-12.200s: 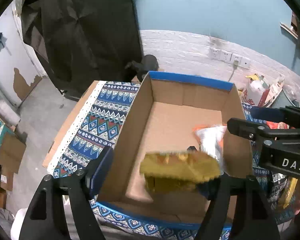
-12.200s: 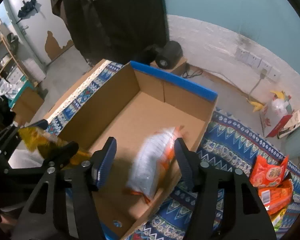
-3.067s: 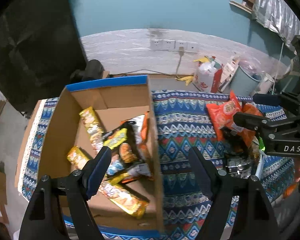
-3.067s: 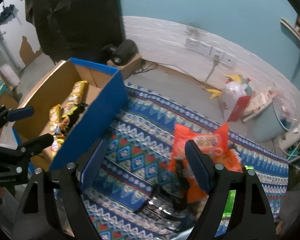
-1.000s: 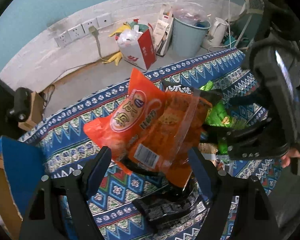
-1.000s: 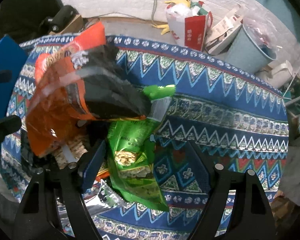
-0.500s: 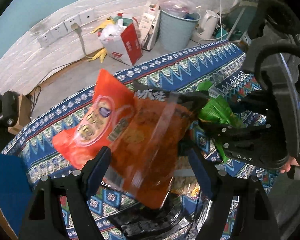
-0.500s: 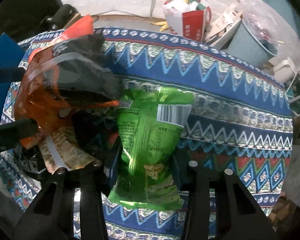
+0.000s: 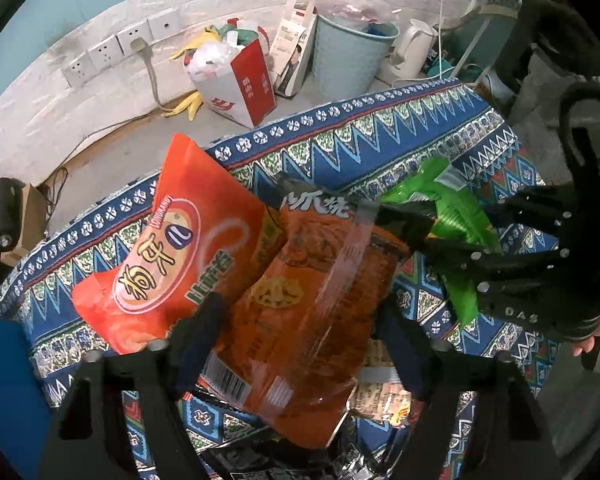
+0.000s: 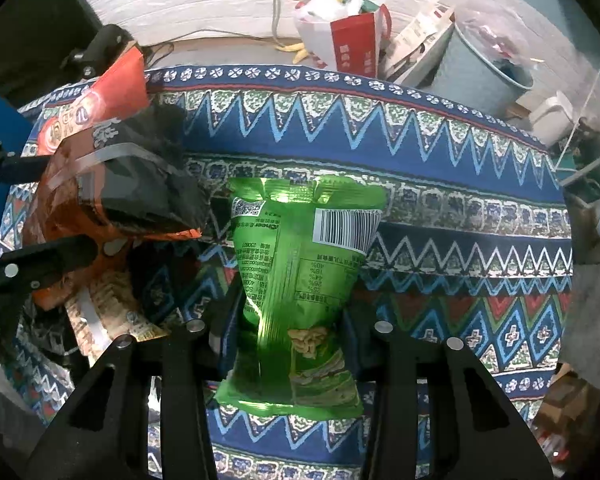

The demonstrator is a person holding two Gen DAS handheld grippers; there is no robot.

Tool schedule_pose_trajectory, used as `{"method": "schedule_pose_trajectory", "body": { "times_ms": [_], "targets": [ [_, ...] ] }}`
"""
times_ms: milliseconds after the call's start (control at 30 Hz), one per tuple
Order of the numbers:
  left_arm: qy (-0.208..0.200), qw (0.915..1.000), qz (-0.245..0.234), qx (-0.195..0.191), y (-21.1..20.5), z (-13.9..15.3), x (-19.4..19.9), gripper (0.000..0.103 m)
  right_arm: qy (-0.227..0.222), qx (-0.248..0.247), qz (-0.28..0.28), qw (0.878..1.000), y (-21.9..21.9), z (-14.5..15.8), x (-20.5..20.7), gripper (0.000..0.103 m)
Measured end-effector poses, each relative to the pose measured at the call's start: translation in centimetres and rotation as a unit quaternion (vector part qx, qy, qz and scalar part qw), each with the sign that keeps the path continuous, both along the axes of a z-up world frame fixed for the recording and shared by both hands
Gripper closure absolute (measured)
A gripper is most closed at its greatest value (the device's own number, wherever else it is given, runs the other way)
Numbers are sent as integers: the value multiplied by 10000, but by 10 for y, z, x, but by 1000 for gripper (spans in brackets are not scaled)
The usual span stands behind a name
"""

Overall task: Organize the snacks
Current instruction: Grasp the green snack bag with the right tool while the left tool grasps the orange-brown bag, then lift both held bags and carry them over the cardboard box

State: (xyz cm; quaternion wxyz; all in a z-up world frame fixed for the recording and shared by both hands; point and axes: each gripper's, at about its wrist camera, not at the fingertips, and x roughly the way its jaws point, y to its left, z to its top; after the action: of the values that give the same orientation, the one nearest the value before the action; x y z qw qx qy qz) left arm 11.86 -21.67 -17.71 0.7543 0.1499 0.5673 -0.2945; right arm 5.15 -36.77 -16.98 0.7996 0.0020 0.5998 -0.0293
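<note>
We've got both pickups in hand: the left hand-held gripper (image 9: 300,320) clamped on the dark-orange crinkly snack bag (image 9: 312,320), the right hand-held gripper (image 10: 288,328) clamped on the green foil snack packet (image 10: 300,280), both over the patterned cloth-covered desk (image 10: 440,184), so next we carry them to the blue-edged cardboard box (image 9: 4,392) at the left edge.

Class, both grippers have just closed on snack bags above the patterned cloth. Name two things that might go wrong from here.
1. The left gripper pinches only the lower part of the large orange bag; it may swing or slip.
2. The right gripper squeezes the green bag across its middle, perhaps crushing its contents.
</note>
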Motion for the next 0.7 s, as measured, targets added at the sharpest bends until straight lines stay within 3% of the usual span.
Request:
{"method": "schedule_pose_trajectory", "body": {
  "times_ms": [233,700],
  "targets": [
    [-199,9997,-20,112,-2,6,-9,64,-81,-140,-50,9999,-3,6,-5,63],
    [-478,9982,173,-302,12,46,-25,68,-572,-185,27,9982,12,46,-14,64]
  ]
}}
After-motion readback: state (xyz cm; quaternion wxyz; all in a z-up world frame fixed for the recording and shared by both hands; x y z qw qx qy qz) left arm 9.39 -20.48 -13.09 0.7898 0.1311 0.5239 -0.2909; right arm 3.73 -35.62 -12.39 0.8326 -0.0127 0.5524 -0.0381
